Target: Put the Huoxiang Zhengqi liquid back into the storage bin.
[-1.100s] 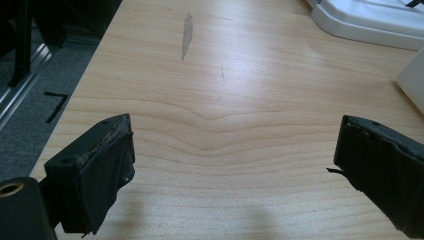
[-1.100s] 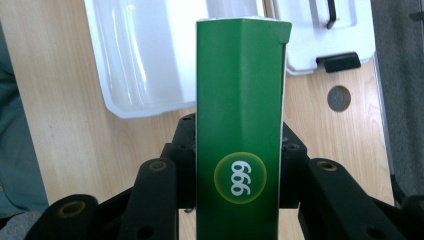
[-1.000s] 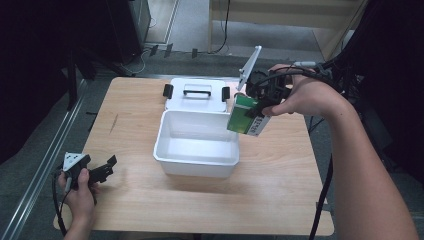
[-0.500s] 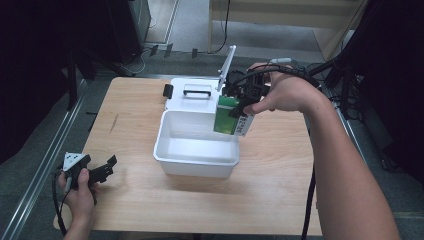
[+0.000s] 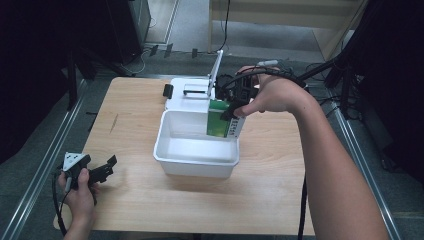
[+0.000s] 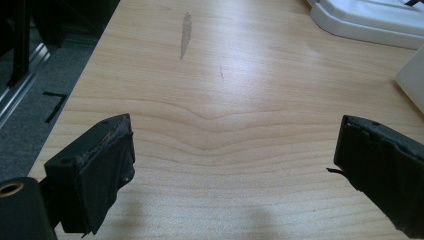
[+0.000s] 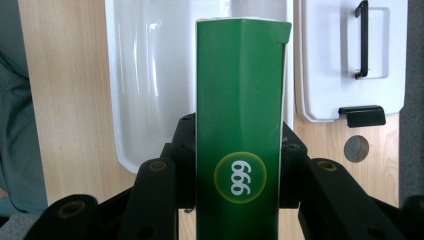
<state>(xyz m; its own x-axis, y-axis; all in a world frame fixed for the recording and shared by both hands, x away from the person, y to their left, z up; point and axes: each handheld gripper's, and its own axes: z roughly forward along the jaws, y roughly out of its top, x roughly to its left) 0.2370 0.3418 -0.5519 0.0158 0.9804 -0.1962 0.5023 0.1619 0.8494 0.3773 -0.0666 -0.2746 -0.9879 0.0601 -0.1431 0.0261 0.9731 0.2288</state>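
Jaws of our left gripper (image 5: 102, 169) are standing wide apart at the lower left of the high view, gripping nothing, resting low on the wooden table (image 5: 280, 200). Right of centre, our right gripper (image 5: 231, 102) is clamping the green carton (image 5: 220, 119), holding it upright over the far right corner of the white bin (image 5: 192, 162). Beyond it, the white lid (image 5: 187, 97) is lying flat.

Green box (image 5: 220, 119) with white side and "999" logo, upright, partly inside far right corner of open white bin (image 5: 196, 150).
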